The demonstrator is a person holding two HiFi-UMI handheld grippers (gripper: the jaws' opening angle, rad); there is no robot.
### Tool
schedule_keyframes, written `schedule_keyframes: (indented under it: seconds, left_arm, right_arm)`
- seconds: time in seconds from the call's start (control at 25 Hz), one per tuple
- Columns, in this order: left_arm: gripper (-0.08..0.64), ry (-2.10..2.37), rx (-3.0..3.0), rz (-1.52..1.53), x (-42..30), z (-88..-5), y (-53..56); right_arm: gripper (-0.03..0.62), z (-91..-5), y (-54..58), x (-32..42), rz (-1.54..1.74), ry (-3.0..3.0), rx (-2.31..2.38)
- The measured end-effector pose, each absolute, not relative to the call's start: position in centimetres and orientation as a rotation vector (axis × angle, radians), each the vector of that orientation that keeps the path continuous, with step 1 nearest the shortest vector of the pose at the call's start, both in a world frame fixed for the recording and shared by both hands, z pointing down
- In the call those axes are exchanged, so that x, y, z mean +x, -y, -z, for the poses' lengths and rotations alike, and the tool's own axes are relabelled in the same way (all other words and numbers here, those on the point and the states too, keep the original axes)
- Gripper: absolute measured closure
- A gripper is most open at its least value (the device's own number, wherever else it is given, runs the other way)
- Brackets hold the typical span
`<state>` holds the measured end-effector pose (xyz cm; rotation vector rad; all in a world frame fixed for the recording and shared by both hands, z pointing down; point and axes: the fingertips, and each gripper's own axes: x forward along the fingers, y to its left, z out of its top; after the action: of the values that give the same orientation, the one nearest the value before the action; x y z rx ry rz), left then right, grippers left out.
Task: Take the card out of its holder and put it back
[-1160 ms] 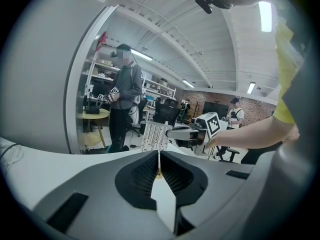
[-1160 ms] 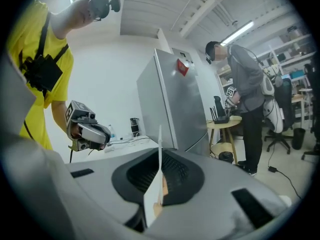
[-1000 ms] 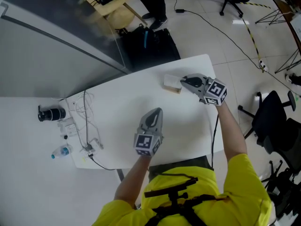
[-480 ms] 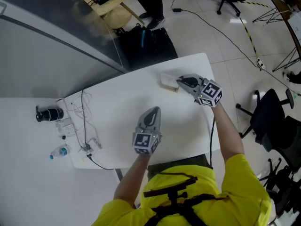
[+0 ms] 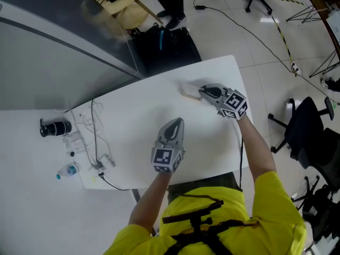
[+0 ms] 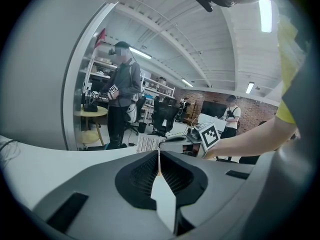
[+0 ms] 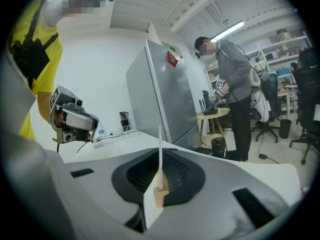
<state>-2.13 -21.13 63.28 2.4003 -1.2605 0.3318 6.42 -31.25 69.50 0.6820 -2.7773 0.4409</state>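
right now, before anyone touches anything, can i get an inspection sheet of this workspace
surface: white rectangular table, second white top adjoining at left
job's things: thin white card edge-on, tan wooden holder at its base, near far right corner
clutter: black cylinder, clear plastic bottle at left
grippers: right hand-held gripper shut on card; left hand-held gripper shut, empty
cables: white cables on table; black cable on floor
surroundings: black office chairs, black bag

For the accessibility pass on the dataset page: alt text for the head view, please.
Seen from above, a person in yellow grips a pale card near the far corner of a white table with the right gripper. The left gripper hangs shut over the table's middle; cables and a water bottle lie at the left.
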Motion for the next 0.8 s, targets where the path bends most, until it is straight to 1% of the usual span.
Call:
schedule_keyframes:
  seconds: [0.04, 0.12, 0.16, 0.36, 0.56, 0.64, 0.8]
  left_arm:
    - [0.541, 1.261, 2.401, -0.334, -2.2, -63.3, 21.0]
    - [0.541, 1.268, 2.404, -0.336, -2.4, -63.1, 20.9]
    - [0.541, 1.273, 2.406, -0.334, -2.5, -63.0, 20.8]
    - [0.541, 1.306, 2.418, -0.305, -3.7, -60.9, 21.1]
    - [0.541, 1.342, 2.461, -0.235, -4.9, -56.5, 20.8]
    - [0.541, 1.353, 2.477, -0.216, -5.8, -54.9, 20.0]
    - [0.541, 1.386, 2.512, -0.165, -7.8, -51.1, 17.7]
  right_arm:
    - [0.568, -69.5, 31.3, 6.6, -0.454, 2.778, 0.7]
    - [0.53, -69.2, 31.6, 7.3, -0.465, 2.777, 0.739]
    - [0.523, -68.9, 31.7, 7.8, -0.459, 2.773, 0.758]
    - [0.523, -65.2, 31.3, 9.9, -0.427, 2.769, 0.894]
    - [0.523, -56.8, 28.0, 10.7, -0.394, 2.817, 1.091]
    - [0.574, -53.3, 25.6, 10.9, -0.417, 2.84, 1.205]
    - [0.58, -48.0, 19.9, 10.1, -0.511, 2.861, 1.401]
